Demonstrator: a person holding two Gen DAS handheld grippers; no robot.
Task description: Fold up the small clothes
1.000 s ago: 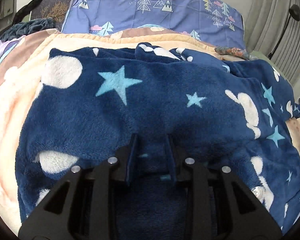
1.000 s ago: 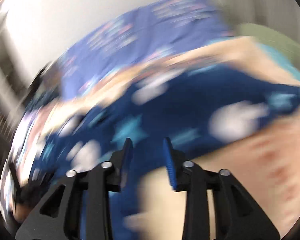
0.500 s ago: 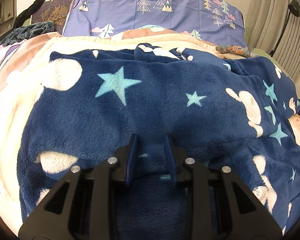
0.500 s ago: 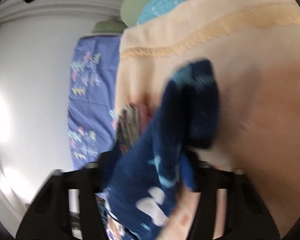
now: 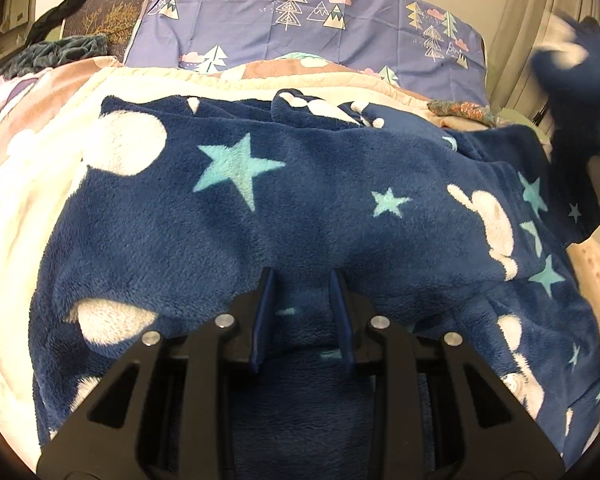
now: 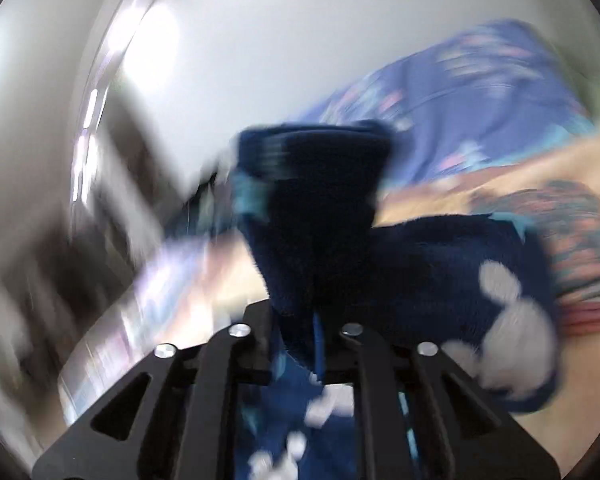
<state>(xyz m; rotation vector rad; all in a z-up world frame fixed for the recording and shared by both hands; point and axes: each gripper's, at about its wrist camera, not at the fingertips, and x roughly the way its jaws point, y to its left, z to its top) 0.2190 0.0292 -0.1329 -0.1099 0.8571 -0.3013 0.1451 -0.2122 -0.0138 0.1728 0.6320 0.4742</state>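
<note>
My left claw (image 5: pixel 302 280) is down on the navy fleece (image 5: pixel 300 200), its jaws part closed with a ridge of the pile bunched between them, so I read it as pinching the fleece; the fleece, printed with stars and white rabbits, lies spread over the cream blanket (image 5: pixel 28 216) on the bed, short of the purple pillow (image 5: pixel 300 20); at the right edge of that view a blurred corner of it hangs raised in the air; my right claw (image 6: pixel 316 320) has just been closing and now grips a fold of the fleece, which stands up out of the jaws in front of the lens; that view is smeared, with a patterned cloth (image 6: pixel 572 232) just beyond the fleece.
</note>
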